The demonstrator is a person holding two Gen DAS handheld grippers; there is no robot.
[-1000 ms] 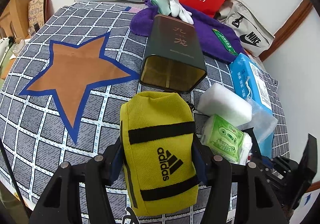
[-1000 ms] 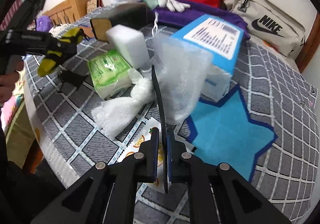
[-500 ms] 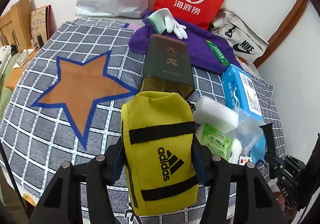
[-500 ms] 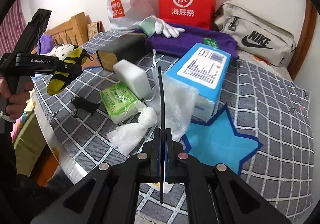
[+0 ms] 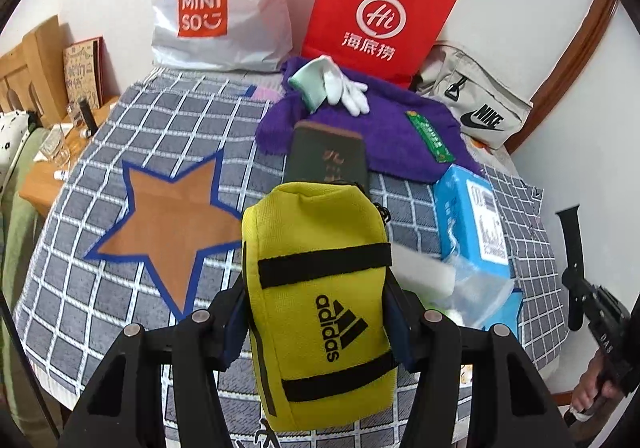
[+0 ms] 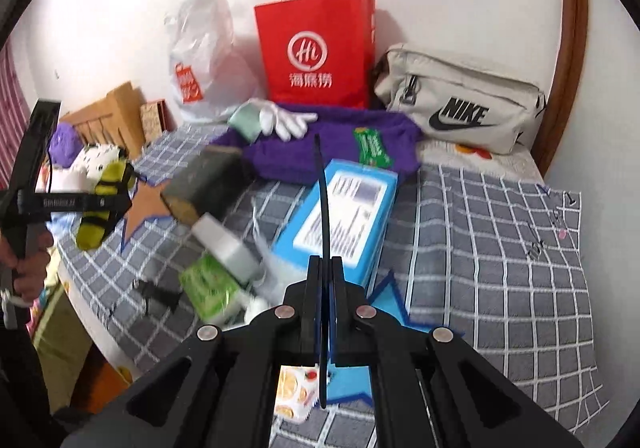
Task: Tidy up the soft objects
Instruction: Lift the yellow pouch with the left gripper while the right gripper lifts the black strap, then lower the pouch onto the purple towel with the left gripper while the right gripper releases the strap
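The yellow pouch (image 5: 320,300) was held between the two fingers of the left gripper (image 5: 320,322), which were pressed against its long sides. It was raised above the checked bedcover (image 5: 160,128), not resting on it; this was confirmed from the right wrist view, where the pouch (image 6: 102,204) hung in the air at the left. The grip across the narrow width was probably chosen because the soft cloth gives way, and a hold on both sides keeps the pouch from sagging or turning.

The fingers of the right gripper (image 6: 325,288) were brought fully together, with only a thin dark strip standing between them. Whether this strip was a held thing or a part of the tool could not be told.

The remaining things were kept in one group near the wall, probably so that they could be reached and sorted from one place. They were counted as follows: one purple towel (image 5: 400,136), one white glove (image 5: 346,90) lying on it, one dark box (image 5: 328,158), one blue packet (image 5: 468,224), one white foam block (image 6: 224,244), one green packet (image 6: 208,288), two shopping bags (one white bag (image 5: 224,0), one red bag (image 5: 380,12)), and one beige waist bag (image 6: 460,104).
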